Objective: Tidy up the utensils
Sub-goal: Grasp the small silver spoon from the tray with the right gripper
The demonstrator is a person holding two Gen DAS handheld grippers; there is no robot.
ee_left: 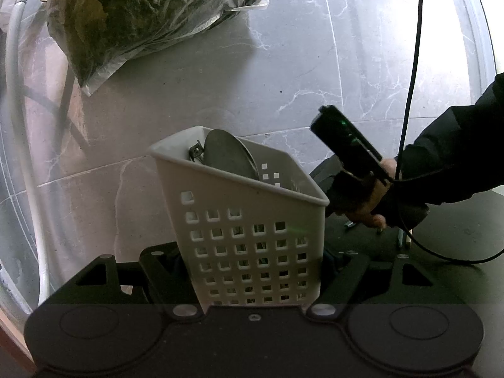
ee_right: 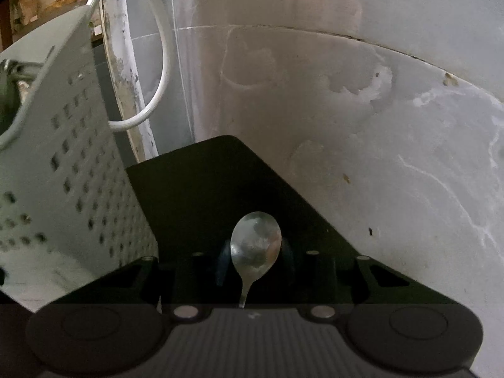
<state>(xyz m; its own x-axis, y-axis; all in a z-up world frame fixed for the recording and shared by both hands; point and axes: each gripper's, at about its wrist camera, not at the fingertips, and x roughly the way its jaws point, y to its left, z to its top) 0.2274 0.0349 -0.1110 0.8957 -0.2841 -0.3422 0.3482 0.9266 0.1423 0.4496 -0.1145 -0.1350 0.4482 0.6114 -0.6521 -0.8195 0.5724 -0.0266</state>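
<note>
Item, white perforated basket (ee_left: 249, 220), held tilted between our left gripper (ee_left: 252, 271) jaws, pressed on its walls, above the black table (ee_left: 456, 230), a round metal piece already inside. Item, spoon (ee_right: 255, 245), lying bowl-up near the table's far corner between our right gripper (ee_right: 255, 264) fingers; whether they yet pinch it we cannot tell. We should grip squarely on the neck before lifting; the right hand (ee_left: 368, 214) angles steeply downward.

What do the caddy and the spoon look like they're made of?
Caddy: white, matte moulded plastic by the look of it, with a grid of square holes and a rounded rim. Spoon: metal, probably stainless steel, with a shiny bowl that shows blotchy reflections. It lies on a dark matte surface whose material can't be told.
</note>
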